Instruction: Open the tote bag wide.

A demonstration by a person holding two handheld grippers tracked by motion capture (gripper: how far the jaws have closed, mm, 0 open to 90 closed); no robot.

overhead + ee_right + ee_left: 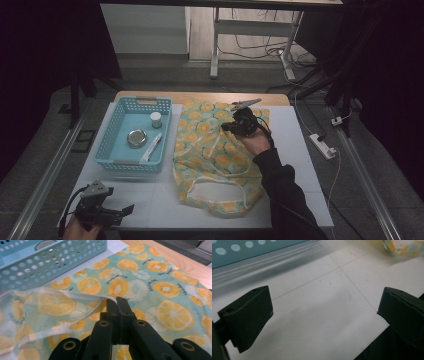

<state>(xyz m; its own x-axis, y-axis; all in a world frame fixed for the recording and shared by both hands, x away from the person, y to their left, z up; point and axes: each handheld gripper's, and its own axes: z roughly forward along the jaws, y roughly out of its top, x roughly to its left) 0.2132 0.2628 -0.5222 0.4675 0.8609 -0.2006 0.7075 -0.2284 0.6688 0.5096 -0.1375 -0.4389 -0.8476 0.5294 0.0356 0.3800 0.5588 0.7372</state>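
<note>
A pale green cloth (210, 150) printed with orange slices lies spread on the white table, its white straps looping at the near end. My right gripper (226, 126) hovers over the cloth's far part, pointing left. In the right gripper view its jaws (117, 300) are shut on a white strap (82, 300) of the cloth (160, 287), lifting it slightly. My left gripper (125, 211) rests at the table's near left corner. It stands open over bare table (324, 312) with nothing between its jaws.
A light blue perforated basket (107, 135) sits left of the cloth. It holds a small white-capped jar (156, 119), a round metal tin (136, 138) and a white tube (151, 147). A metal clip (245, 104) lies at the table's far edge. A power strip (322, 145) is on the floor at the right.
</note>
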